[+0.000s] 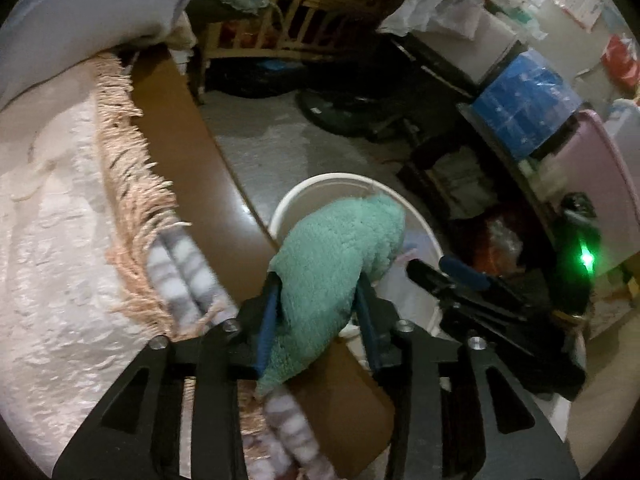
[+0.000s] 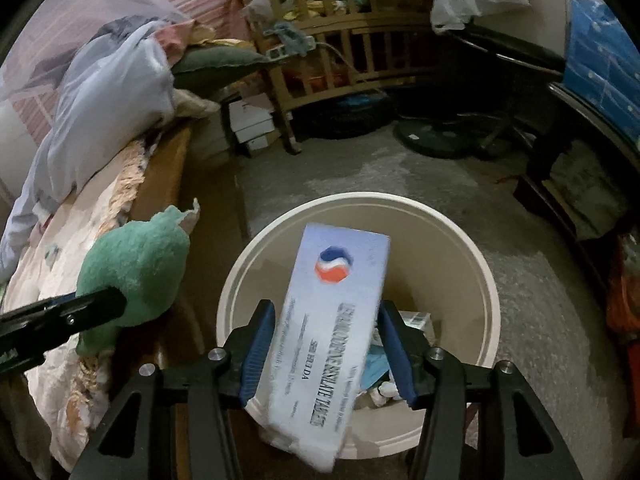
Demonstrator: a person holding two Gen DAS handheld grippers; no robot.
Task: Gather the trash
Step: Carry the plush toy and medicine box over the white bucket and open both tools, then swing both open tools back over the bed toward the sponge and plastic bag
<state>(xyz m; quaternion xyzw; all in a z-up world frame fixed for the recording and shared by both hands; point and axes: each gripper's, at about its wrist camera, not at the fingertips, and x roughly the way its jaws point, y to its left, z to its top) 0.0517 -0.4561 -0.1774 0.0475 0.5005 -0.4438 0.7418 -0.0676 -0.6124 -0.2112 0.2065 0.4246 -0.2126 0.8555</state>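
My left gripper [image 1: 318, 294] is shut on a fuzzy green cloth [image 1: 340, 252] and holds it by the bed's edge, next to the white bucket [image 1: 288, 204] on the floor. The cloth also shows in the right wrist view [image 2: 136, 268], at the left gripper's tip. My right gripper [image 2: 326, 340] is shut on a white medicine box [image 2: 332, 320] with a red and blue logo, held over the white bucket [image 2: 492, 292]. Some paper and blue scraps lie inside the bucket. The right gripper shows in the left wrist view [image 1: 444, 268], right of the cloth.
A bed with a pale fringed cover [image 1: 60, 240] and brown wooden side [image 1: 180, 152] lies at the left. A striped grey sock [image 1: 180, 276] rests at the fringe. A wooden crib [image 2: 320, 48], a fan base [image 2: 436, 136] and cluttered shelves [image 1: 520, 120] stand around the grey floor.
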